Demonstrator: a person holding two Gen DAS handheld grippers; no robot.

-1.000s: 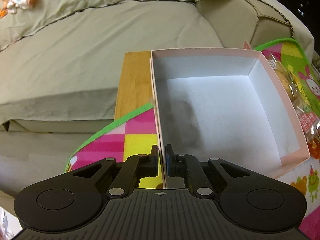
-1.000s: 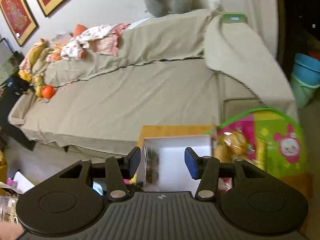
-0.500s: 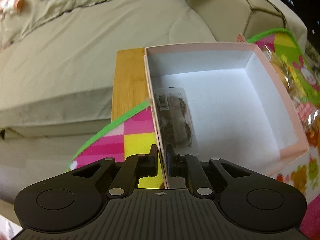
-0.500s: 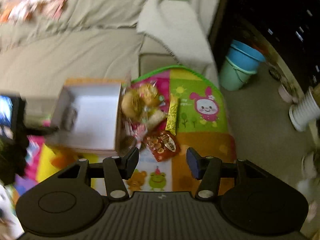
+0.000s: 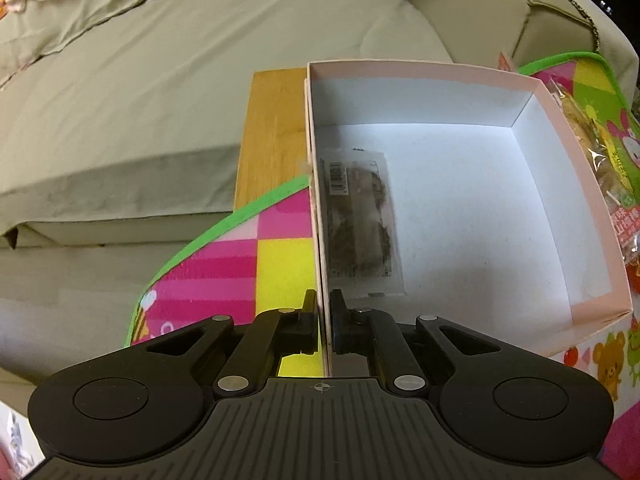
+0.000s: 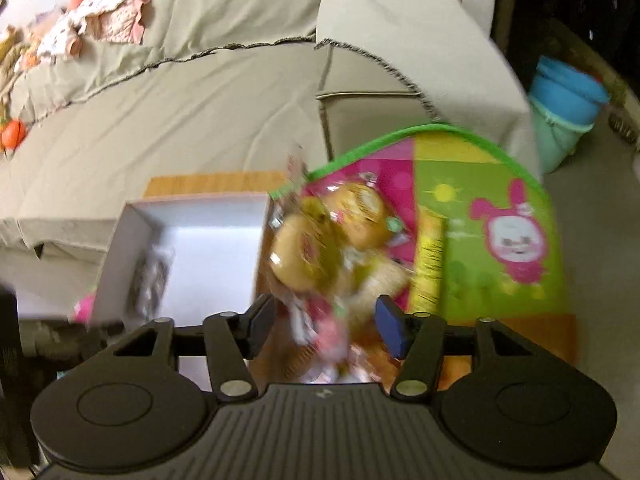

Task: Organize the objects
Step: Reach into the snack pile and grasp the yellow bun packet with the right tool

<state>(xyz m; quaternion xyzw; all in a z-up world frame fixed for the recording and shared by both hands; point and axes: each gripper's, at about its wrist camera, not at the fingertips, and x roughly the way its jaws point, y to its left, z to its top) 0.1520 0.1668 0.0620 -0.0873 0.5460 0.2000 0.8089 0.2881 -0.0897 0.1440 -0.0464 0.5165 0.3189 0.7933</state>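
The left tongs (image 5: 324,322) are clenched on the near left wall of the shallow pink cardboard box with a white inside (image 5: 532,92), steadying it on the bright patchwork play mat (image 5: 224,268). One clear flat packet of dark snacks (image 5: 360,224) already lies inside along that wall. The right tongs (image 6: 322,326), released and just opening wider with nothing pressed between them, hang over the heap of wrapped snack packets (image 6: 332,240) just beside the box's right wall. The step appears to be fetching the next packet; that calls for settling onto one wrapper, closing, then lifting over the wall. The box's right half stands free.
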